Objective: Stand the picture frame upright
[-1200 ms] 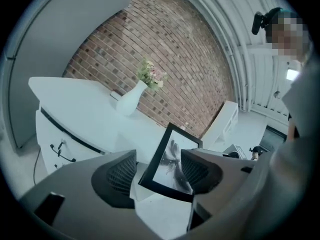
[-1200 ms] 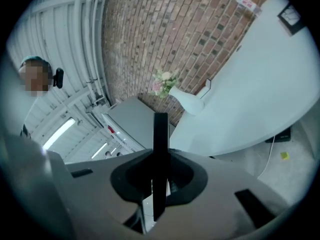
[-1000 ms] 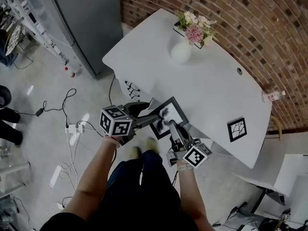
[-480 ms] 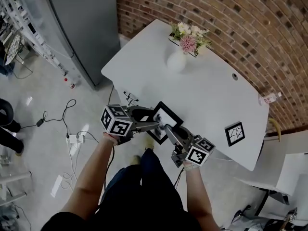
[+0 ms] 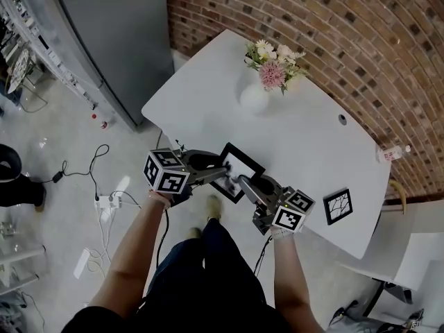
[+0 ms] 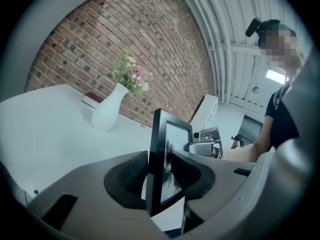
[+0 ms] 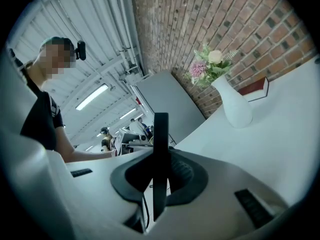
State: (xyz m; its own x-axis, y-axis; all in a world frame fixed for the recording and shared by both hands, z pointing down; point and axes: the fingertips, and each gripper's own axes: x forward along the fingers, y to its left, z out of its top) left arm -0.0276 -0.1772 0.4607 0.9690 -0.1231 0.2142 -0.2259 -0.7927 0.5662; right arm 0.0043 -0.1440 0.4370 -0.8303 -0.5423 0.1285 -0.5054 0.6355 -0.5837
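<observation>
**A:** Entry one, the left gripper (image 6: pixel 160 170)?

**B:** Grey plastic, two jaws, marker cube on top. The jaws have just been closing. The black rectangular picture frame (image 6: pixel 155 154) stands between them, with one ribbed pad on its back and the other on its glazed front. It is gripped.

**A:** Entry two, the right gripper (image 7: pixel 161 176)?

**B:** Same make. The jaws are drawn in narrow on the same frame's other side. That side shows edge-on between the pads as a thin black bar. It is gripped too.

**A:** Where is the frame?

**B:** Between the two grippers, over the near edge of the white tabletop (image 5: pixel 305 137). It is tilted steeply, and its pale glazed face shows from above (whether its lower edge touches the table I cannot tell).

**A:** Further out?

**B:**
- One white round-bellied vase of pink and cream flowers (image 5: pixel 254 97) on the far side of the table, well apart from the frame.
- One dark red book (image 7: pixel 255 87) just behind the vase.
- One smaller black frame with a branching pattern (image 5: pixel 338 206), lying flat near the table's right end.
- A red brick wall (image 5: pixel 312 19) beyond the table.
- A tall grey metal cabinet (image 5: pixel 118 40) to the left.
- A white power strip with cables (image 5: pixel 104 184) on the grey floor.
</observation>
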